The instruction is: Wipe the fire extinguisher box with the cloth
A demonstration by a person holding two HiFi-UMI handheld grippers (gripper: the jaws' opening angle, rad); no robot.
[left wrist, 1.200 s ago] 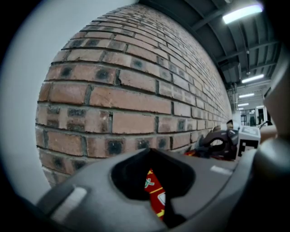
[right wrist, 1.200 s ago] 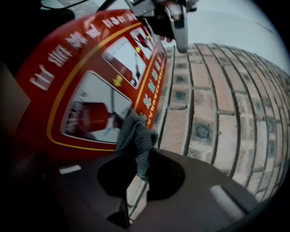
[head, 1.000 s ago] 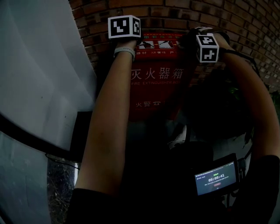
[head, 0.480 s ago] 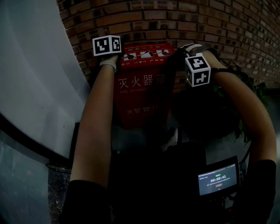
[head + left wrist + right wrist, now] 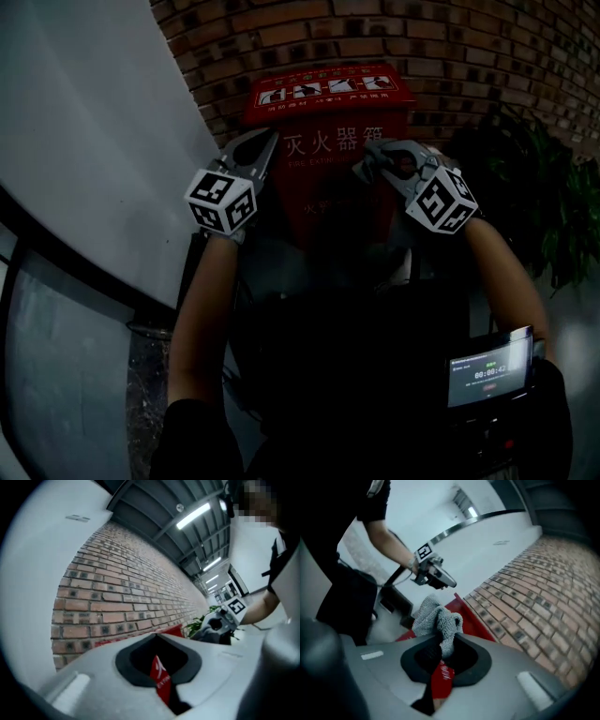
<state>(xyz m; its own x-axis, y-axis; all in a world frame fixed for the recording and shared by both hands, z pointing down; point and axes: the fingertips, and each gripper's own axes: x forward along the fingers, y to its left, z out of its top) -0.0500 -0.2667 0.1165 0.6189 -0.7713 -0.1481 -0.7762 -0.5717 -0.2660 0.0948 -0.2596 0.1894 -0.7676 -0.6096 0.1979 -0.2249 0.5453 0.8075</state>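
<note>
As both have dropped lower, right gripper [image 5: 367, 163] fingers clenching cloth [image 5: 436, 617], left gripper [image 5: 262, 143] fingers closed.

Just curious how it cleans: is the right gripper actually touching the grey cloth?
Touching. The right gripper view shows the right gripper with its jaws shut on the cloth, which bunches out past them.

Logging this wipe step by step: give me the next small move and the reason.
Probably press the cloth onto the red front of the fire extinguisher box and sweep across it. The right gripper has its jaws shut on the cloth, close before that front; the left gripper is shut and empty beside it.
</note>
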